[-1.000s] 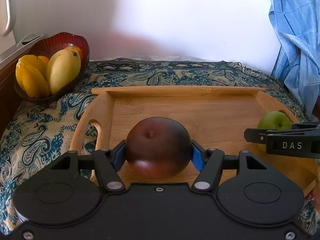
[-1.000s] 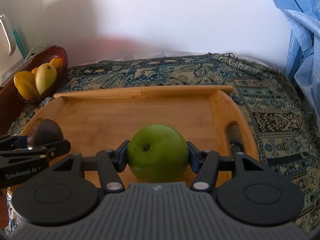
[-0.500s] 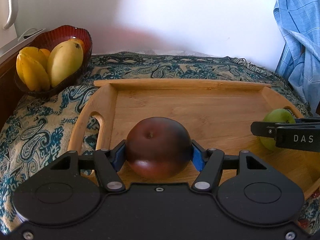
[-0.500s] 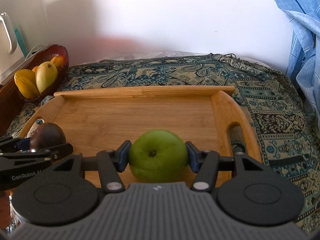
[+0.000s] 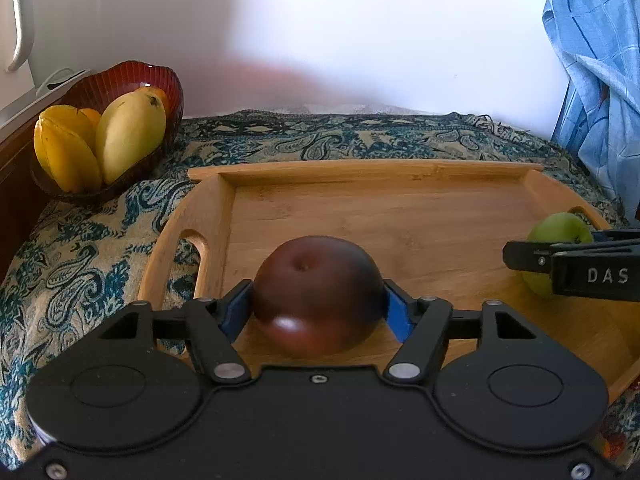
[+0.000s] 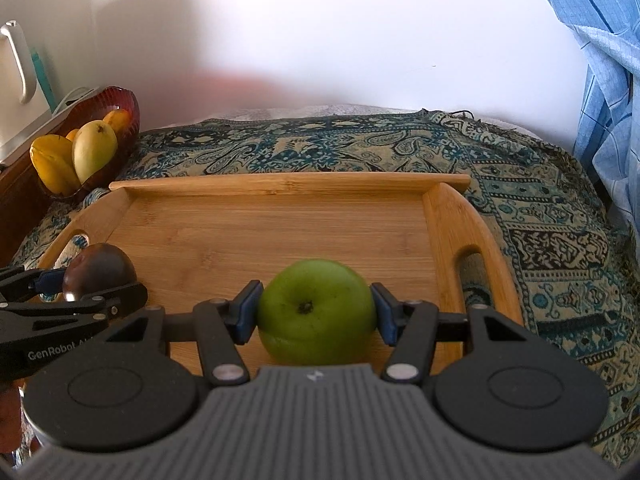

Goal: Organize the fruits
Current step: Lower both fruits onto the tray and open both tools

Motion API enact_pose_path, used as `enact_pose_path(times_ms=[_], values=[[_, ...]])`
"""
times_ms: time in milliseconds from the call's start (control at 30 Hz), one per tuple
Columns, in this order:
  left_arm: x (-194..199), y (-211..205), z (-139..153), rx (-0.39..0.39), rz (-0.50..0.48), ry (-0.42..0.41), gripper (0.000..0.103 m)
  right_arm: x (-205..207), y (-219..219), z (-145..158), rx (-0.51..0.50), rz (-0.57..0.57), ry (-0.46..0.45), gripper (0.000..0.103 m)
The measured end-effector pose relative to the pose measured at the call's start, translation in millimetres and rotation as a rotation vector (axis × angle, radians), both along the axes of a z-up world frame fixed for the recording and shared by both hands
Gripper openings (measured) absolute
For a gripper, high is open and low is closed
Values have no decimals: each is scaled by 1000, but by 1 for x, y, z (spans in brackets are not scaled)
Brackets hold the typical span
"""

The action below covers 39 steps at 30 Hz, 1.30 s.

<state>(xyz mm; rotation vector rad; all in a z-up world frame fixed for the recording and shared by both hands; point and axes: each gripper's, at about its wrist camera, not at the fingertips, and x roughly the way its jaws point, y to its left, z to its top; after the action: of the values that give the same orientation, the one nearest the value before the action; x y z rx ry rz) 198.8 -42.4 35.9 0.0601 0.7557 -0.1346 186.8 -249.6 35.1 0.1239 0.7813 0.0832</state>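
While the left gripper (image 5: 318, 308) hangs low over the near left part of the wooden tray (image 5: 380, 208), the dark red apple (image 5: 316, 292) sits between its blue pads (image 5: 394, 314). Its jaws have just been opening, and the pads now seem to stand just off the skin on both sides rather than pressing it. The apple's underside looks down on the tray floor, stem dimple tipped toward the camera.

From its own camera, the right gripper (image 6: 316, 314) is clamped on the green apple (image 6: 320, 304), one blue pad against each flank, with the stem end facing back at the lens. This apple is low over the near right part of the tray, just beside the right handle slot (image 6: 472, 268); whether it rests on the wood I cannot tell. Each gripper also shows at the edge of the other's view, the two apples well apart across the tray.

Beyond the fruit, the tray floor is bare wood up to its raised far rim. The tray lies on a teal and cream paisley cloth (image 5: 80, 264).

Farther off, at the far left, a dark red ribbed bowl (image 5: 132, 76) holds a yellow mango (image 5: 130, 136), a starfruit (image 5: 66, 152) beside it and some orange fruit (image 5: 154, 92) behind. A blue checked fabric (image 5: 596, 80) hangs at the far right against the white wall (image 5: 380, 40).
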Motion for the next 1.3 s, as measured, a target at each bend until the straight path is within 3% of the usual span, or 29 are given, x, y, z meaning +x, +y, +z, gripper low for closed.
enact_pose_path(times_ms=[533, 867, 1300], values=[[-9, 6, 3, 6, 29, 5, 92, -7, 1, -2, -11, 4, 11, 83], [-24, 7, 11, 17, 33, -12, 100, -21, 0, 2, -16, -15, -3, 93], [-59, 11, 20, 14, 43, -41, 101, -68, 6, 13, 19, -45, -67, 103]])
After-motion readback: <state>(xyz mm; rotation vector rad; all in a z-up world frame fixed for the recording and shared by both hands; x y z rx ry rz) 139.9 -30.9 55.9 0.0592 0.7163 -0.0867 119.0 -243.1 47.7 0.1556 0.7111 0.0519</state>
